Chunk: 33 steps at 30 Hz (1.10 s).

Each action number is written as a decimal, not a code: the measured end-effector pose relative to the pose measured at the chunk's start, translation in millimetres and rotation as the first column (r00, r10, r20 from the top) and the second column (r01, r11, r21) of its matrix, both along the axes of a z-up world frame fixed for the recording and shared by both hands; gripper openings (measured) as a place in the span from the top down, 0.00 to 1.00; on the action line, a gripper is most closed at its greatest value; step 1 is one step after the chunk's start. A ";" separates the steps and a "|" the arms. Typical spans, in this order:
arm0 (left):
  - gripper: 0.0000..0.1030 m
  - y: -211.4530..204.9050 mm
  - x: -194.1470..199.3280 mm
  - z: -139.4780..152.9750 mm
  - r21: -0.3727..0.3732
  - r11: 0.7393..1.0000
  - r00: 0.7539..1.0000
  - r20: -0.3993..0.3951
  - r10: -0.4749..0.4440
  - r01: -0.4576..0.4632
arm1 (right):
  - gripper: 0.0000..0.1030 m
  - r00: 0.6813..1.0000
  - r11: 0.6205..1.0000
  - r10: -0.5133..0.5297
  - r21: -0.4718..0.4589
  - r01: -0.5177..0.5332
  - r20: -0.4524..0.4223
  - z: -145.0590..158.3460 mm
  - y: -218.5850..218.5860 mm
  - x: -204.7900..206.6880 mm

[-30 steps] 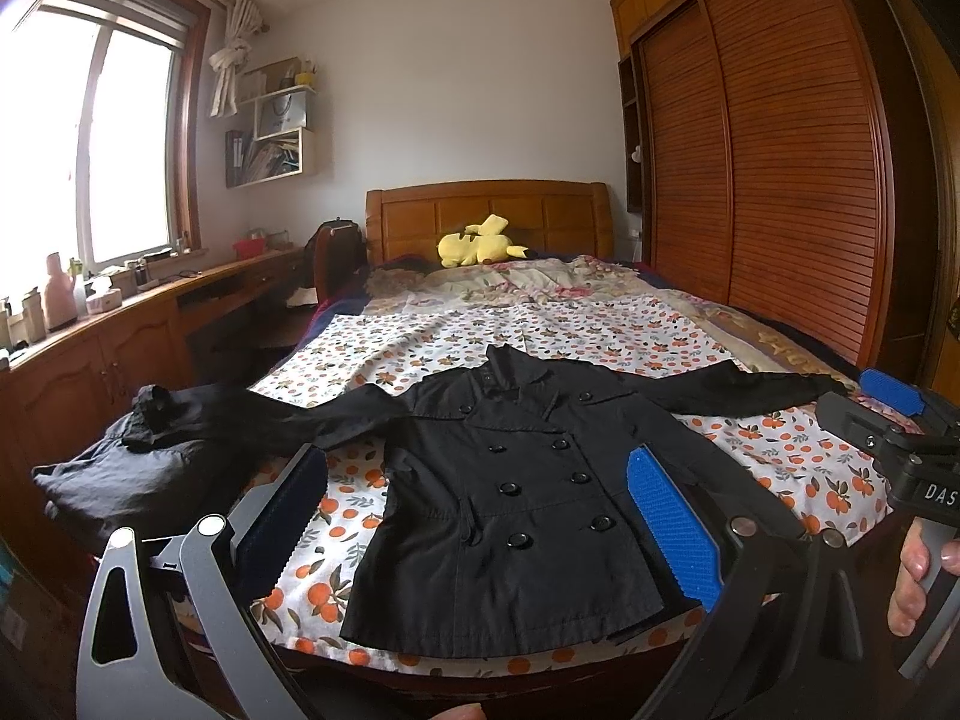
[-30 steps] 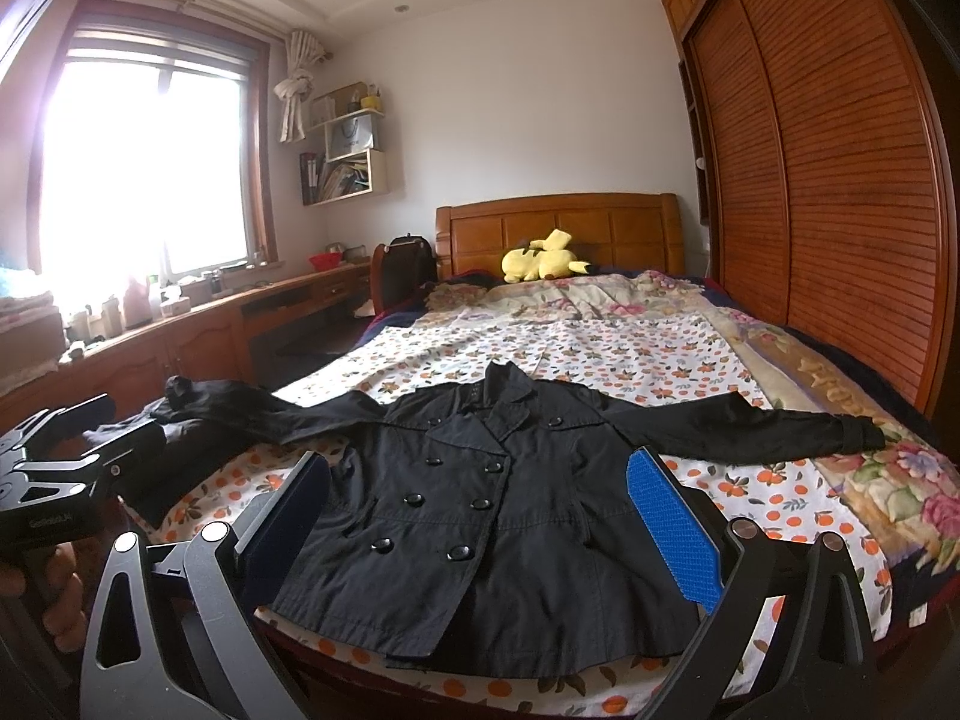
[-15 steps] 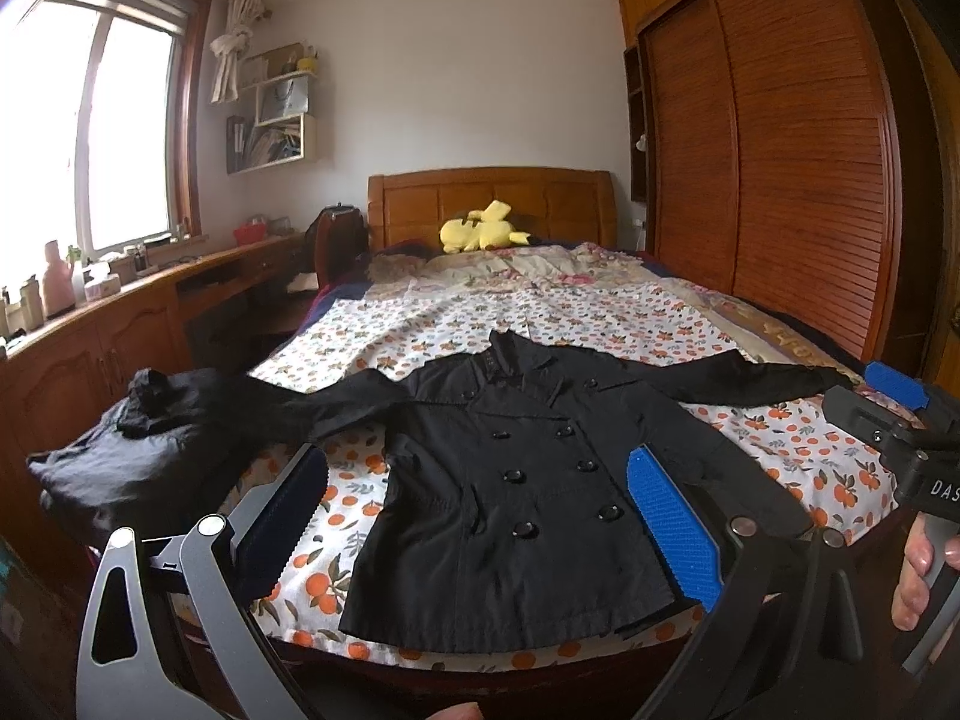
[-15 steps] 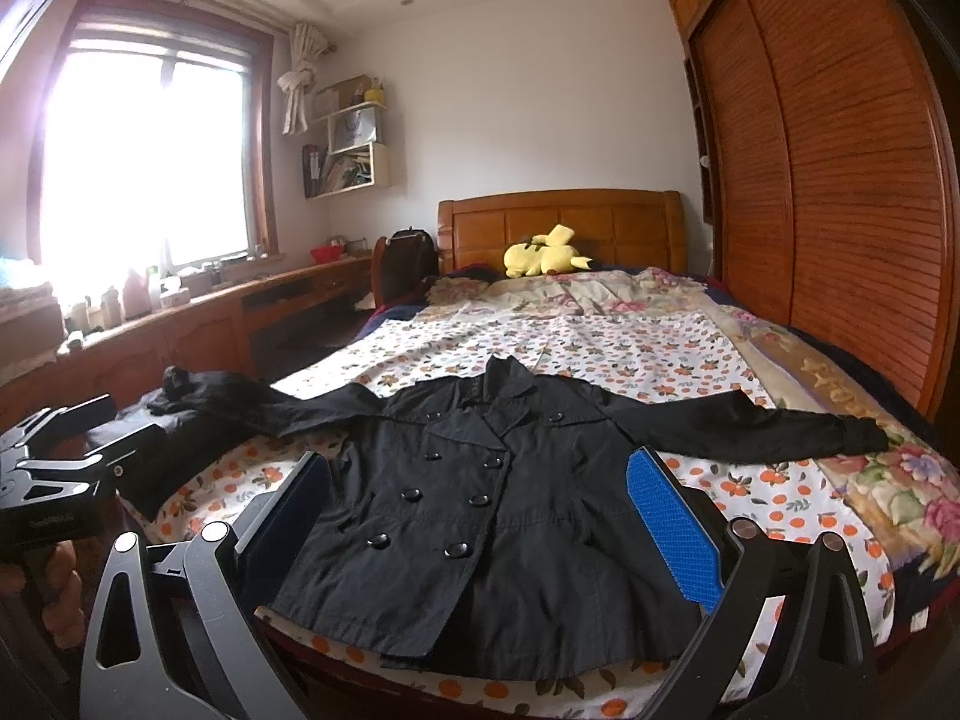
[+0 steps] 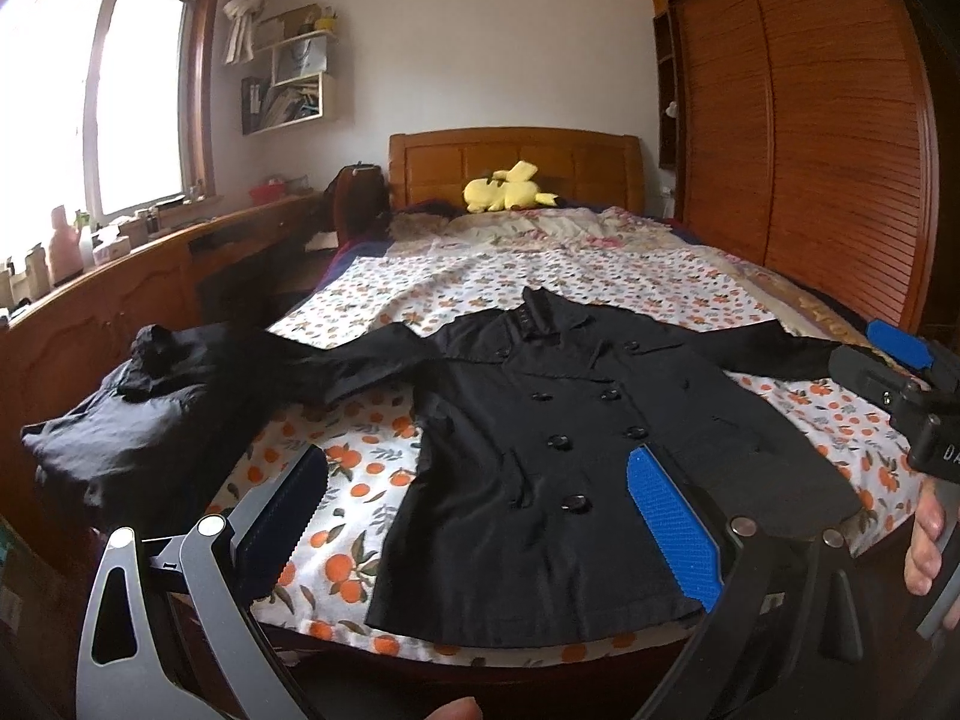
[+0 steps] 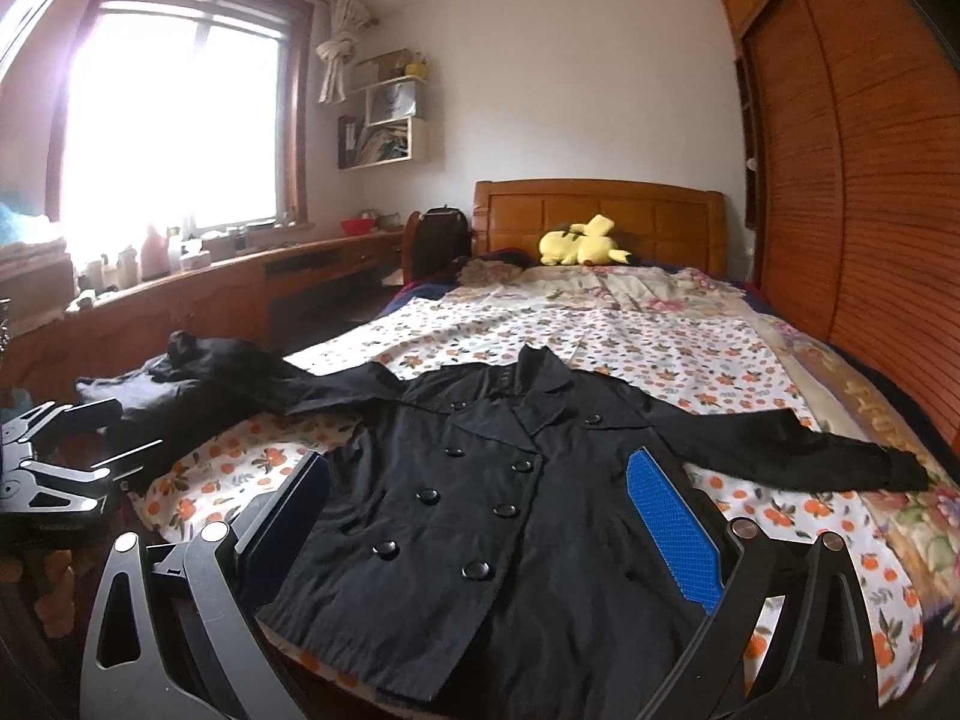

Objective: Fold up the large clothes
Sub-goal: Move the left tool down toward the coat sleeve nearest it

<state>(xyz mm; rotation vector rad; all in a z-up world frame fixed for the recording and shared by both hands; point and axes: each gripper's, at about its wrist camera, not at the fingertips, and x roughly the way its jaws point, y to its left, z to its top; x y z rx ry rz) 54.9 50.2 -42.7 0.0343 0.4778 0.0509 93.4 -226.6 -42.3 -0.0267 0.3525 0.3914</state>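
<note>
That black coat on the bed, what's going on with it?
Someone is about to fold it. The black coat lies spread flat on the bed, front up, both sleeves out. The person holds a claw in each hand: the left claw and right claw are both open above the coat's bottom edge, touching nothing yet.

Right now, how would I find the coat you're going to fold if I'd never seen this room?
Find the big wooden bed with the orange-print sheet. The black coat lies flat at its near end, sleeves spread, two rows of buttons showing. The dark clothes pile at the bed's left edge is crumpled, not spread flat.
</note>
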 end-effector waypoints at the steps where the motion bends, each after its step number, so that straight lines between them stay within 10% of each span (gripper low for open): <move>1: 0.02 4.8 4.0 -3.2 0.002 1.000 1.000 -0.006 0.009 -0.009 | 0.07 1.000 1.000 0.007 -0.006 -0.007 0.001 -1.4 2.7 4.2; 33: 0.02 133.6 140.3 -63.6 -0.056 0.979 0.973 -0.138 0.185 -0.194 | 0.07 0.963 0.971 0.231 -0.030 -0.237 -0.136 -90.7 95.4 173.3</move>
